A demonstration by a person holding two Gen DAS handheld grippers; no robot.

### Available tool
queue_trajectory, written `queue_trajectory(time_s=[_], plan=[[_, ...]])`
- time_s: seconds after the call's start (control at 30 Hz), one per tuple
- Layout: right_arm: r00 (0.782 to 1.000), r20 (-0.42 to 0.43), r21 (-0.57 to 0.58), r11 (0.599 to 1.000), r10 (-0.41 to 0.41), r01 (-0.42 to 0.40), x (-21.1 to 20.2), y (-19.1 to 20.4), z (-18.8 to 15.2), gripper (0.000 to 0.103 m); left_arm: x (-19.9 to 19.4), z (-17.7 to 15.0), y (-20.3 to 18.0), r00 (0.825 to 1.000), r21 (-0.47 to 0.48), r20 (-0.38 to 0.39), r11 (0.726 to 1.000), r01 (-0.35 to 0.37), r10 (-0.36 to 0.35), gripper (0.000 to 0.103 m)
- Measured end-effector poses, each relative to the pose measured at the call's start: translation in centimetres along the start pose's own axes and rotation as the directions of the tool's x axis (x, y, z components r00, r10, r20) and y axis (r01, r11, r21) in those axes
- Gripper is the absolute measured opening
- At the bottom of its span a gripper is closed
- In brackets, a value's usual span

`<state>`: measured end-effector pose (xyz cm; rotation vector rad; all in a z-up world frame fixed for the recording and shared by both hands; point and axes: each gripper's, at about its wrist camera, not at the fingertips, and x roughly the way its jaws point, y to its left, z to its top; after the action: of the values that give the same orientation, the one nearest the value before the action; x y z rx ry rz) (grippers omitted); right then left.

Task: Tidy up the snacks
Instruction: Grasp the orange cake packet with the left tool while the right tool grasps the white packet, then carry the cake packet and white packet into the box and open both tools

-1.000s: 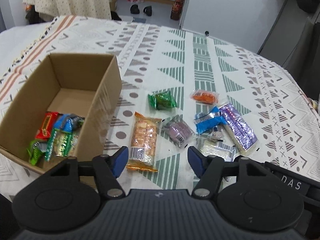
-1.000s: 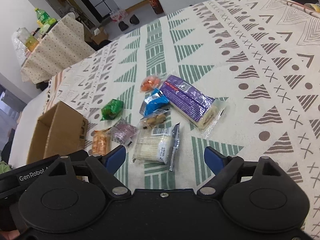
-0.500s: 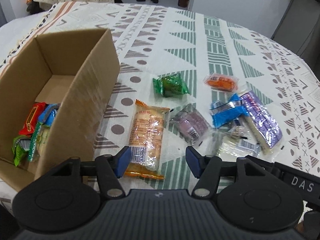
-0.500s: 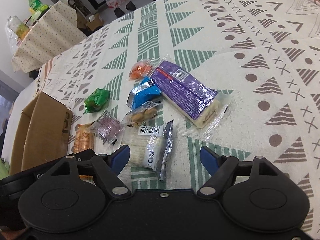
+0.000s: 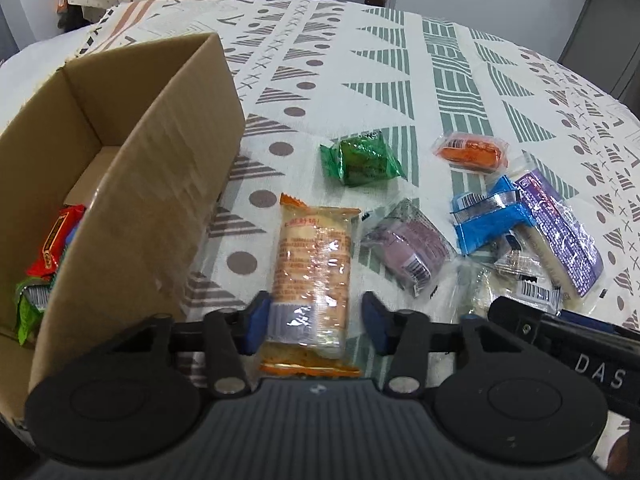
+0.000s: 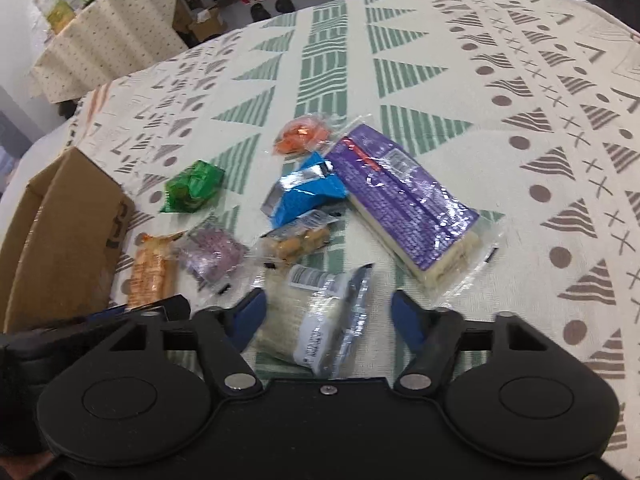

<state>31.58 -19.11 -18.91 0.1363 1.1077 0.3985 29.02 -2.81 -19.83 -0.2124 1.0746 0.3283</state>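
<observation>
A long orange cracker packet [image 5: 312, 268] lies on the patterned cloth, its near end between the blue fingertips of my left gripper [image 5: 316, 318], which stands open around it. My right gripper [image 6: 330, 314] is open too, straddling a clear white-snack packet [image 6: 320, 320]. An open cardboard box [image 5: 132, 184] at the left holds several wrapped snacks [image 5: 48, 264]. Loose on the cloth lie a green packet [image 5: 362, 158], an orange one [image 5: 470, 152], a mauve one [image 5: 408, 248], a blue one [image 5: 490, 216] and a long purple one [image 6: 404, 200].
A small clear packet of round nuts [image 6: 294, 242] lies just beyond the white packet. The tablecloth [image 5: 360, 72] stretches bare toward the far edge. A second cloth-covered table [image 6: 108, 44] with bottles stands in the room behind, shoes on the floor beside it.
Both grippers have come down and forward. The left one now has the cracker packet's end between its open fingers; the right one now straddles the clear white packet. Neither has shut.
</observation>
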Motion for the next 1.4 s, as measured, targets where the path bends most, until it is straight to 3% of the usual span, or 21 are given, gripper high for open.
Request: queue_trajectory(time_s=[0.4,0.73,1.17,1.4], plan=[[0.998,0.034,0.051,0.997,0.053,-0.054,-1.7,-0.5,-0.4,0.028,-2.3,-0.3,0.1,0.999,0.025,0.027,0.999,0.042,-0.043,0.034],[0.994,0.088,0.030,0.998,0.059,-0.062,-4.7,0.5,-1.3,0.016,-5.9,-0.2,0.9,0.992,0.000,0.070,0.994,0.109,-0.109,0.034],[0.981,0.183,0.030,0.997,0.066,-0.073,-8.8,1.7,-1.1,0.011,-10.2,-0.1,2.5,0.977,-0.006,0.135,0.986,0.166,-0.163,0.034],[0.971,0.228,-0.005,0.997,0.072,-0.073,-10.7,4.3,-1.0,0.011,-12.1,0.1,3.6,0.967,-0.008,0.170,0.981,0.193,-0.189,0.034]])
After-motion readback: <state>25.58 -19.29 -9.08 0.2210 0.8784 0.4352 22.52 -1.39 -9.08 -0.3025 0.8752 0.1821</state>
